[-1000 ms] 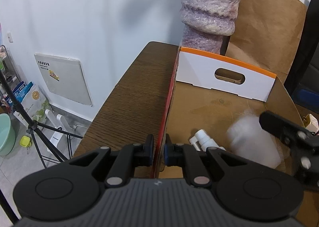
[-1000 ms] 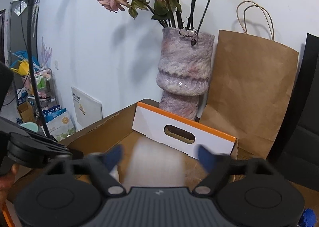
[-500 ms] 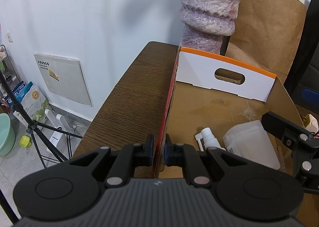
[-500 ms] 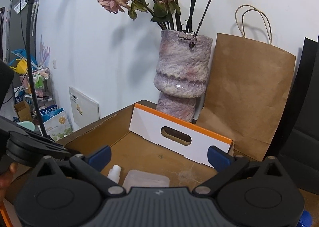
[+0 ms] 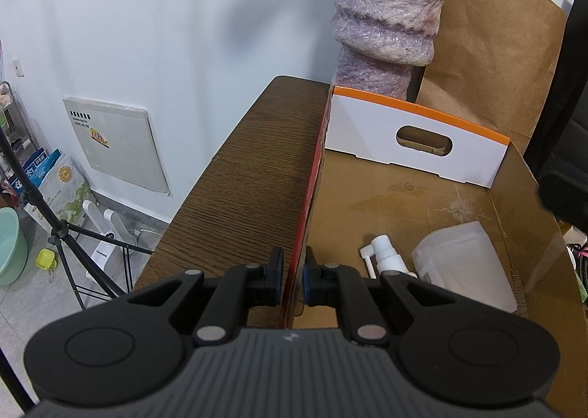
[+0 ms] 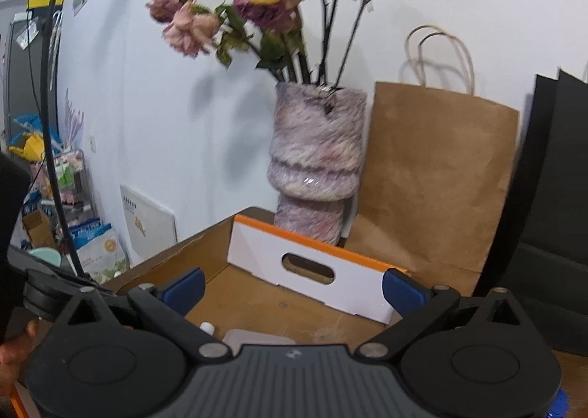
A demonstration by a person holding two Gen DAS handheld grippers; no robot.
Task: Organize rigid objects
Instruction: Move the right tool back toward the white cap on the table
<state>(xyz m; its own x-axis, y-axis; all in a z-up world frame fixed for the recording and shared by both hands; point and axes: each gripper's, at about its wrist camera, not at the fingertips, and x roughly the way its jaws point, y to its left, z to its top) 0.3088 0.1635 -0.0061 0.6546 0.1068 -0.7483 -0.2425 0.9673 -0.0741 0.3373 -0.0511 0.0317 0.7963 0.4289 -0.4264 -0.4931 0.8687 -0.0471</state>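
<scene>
Home: flower vase (image 6: 316, 164), wooden table (image 5: 253, 175)

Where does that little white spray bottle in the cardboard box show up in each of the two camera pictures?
Left wrist view: white spray bottle lies low, right of centre, beside the translucent container.
Right wrist view: only its cap peeks out at bottom centre-left.
Shared landmark: the box's white panel with the handle slot.

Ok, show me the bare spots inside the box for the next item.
The cardboard box has a bare floor from its white handle wall down to the spray bottle and the clear plastic container. The near right corner is crowded by those two. The left gripper is clamped on the box's left wall.
</scene>
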